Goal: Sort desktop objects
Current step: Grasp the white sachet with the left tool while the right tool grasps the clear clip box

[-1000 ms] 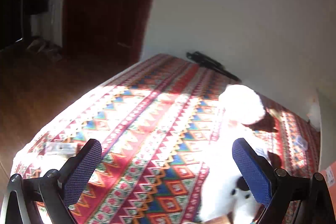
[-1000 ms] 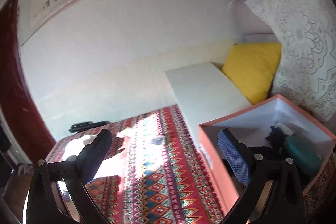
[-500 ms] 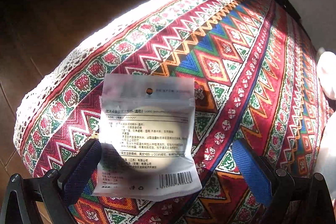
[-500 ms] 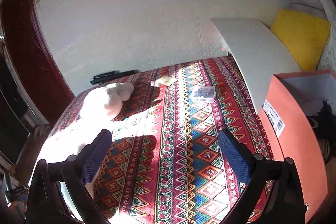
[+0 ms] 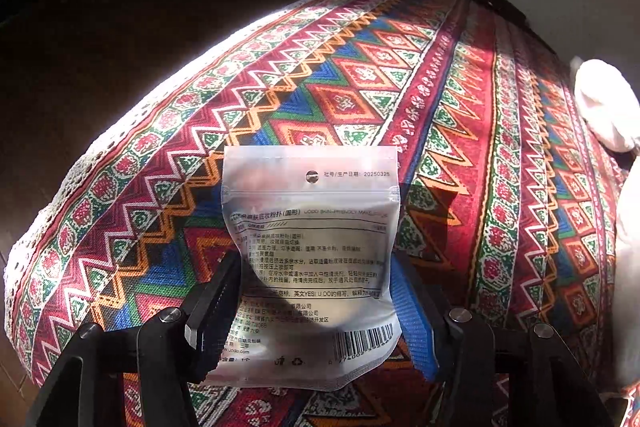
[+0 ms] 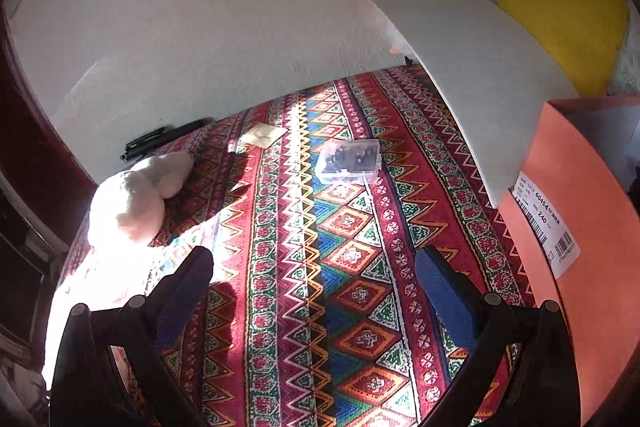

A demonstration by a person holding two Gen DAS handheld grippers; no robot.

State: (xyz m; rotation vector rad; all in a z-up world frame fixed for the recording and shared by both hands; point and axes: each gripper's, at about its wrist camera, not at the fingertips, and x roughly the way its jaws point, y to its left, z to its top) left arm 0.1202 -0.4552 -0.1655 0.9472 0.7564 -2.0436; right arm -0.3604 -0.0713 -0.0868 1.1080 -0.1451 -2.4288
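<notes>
Since half a second ago my left gripper has closed in on the pouch; both pads now press its sides above the cloth. I hold my right gripper spread wide over that cloth, beyond it a clear case, a plush, and the orange box at right.

Pouch: the flat translucent plastic pouch with printed text sits between the two pads of the left gripper, over the patterned woven tablecloth.

Cloth, far side: white plush toy left – small clear plastic box of dark bits right of it.

Box: orange cardboard box at the right edge.
</notes>
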